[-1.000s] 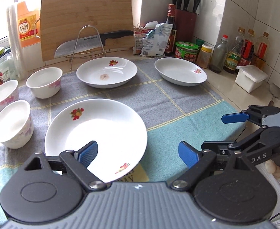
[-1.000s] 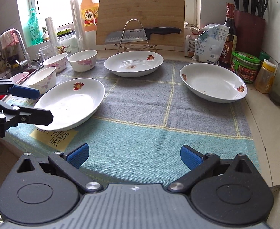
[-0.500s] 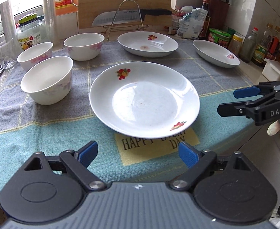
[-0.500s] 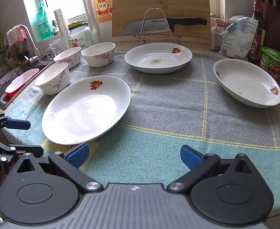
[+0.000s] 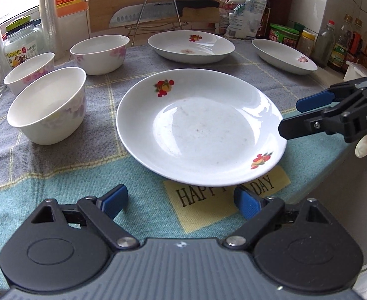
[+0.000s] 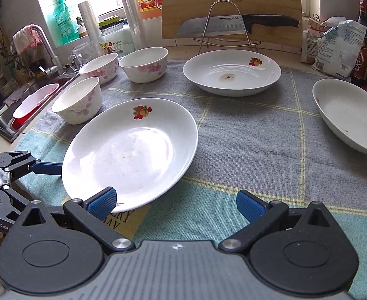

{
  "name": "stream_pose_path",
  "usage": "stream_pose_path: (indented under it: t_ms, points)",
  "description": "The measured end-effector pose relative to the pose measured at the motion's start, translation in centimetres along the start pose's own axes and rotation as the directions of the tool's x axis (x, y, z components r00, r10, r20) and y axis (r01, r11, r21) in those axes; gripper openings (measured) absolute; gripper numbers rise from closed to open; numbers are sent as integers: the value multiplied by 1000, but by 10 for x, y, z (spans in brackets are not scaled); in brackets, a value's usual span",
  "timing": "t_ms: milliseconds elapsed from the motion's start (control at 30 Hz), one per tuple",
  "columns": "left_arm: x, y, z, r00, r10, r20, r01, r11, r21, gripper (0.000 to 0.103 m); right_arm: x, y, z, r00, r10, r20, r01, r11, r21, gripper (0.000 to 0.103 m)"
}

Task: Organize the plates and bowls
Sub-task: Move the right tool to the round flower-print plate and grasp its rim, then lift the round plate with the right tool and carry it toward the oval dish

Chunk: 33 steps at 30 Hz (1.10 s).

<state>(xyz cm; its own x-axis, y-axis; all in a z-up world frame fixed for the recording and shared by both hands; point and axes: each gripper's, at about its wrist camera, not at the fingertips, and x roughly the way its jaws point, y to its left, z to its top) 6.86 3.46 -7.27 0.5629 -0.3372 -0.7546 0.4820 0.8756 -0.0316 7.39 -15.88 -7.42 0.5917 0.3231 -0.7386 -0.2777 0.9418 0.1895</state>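
Observation:
A white plate with fruit prints (image 5: pixel 201 127) lies on the cloth at the front; it also shows in the right wrist view (image 6: pixel 131 155). My left gripper (image 5: pixel 181 201) is open and empty just before its near rim. My right gripper (image 6: pixel 176 203) is open and empty, its left fingertip (image 6: pixel 102 201) at the plate's near edge; it shows from the side in the left wrist view (image 5: pixel 306 115), at the plate's right rim. Two more plates (image 6: pixel 232 73) (image 6: pixel 348 115) lie further back. Three flowered bowls (image 5: pixel 48 105) (image 5: pixel 99 51) (image 5: pixel 29 71) stand at the left.
A checked cloth (image 6: pixel 246 135) covers the counter. A cutting board (image 6: pixel 231 5) and a knife on a wire stand (image 6: pixel 233 23) are at the back. Bottles and jars (image 5: pixel 333 42) line the right wall. A sink (image 6: pixel 31 105) lies left of the bowls.
Both grippers have swung toward the front plate and come closer to it. My right gripper's fingers now reach its right rim. Both stay open.

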Motion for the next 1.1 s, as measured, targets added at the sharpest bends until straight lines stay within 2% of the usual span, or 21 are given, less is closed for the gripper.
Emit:
stream_pose_path:
  t_ms: [267,667,900,1100]
  points:
    - [8,3,2,999,-46,26,43,993,112,102,30,6,15,997,47,-56,-45,999,26,103]
    - [16,14,8,985,-162,59,144,963,228,103,62,9,42,992,52,-115,-49,998,33,103]
    - [17,18,9,976,-206,66,182,946,269,103,71,6,54,990,49,-135,-44,998,43,103]
    - [16,19,7,972,-221,76,191,940,283,103,77,1,64,984,77,-160,-71,997,40,103]
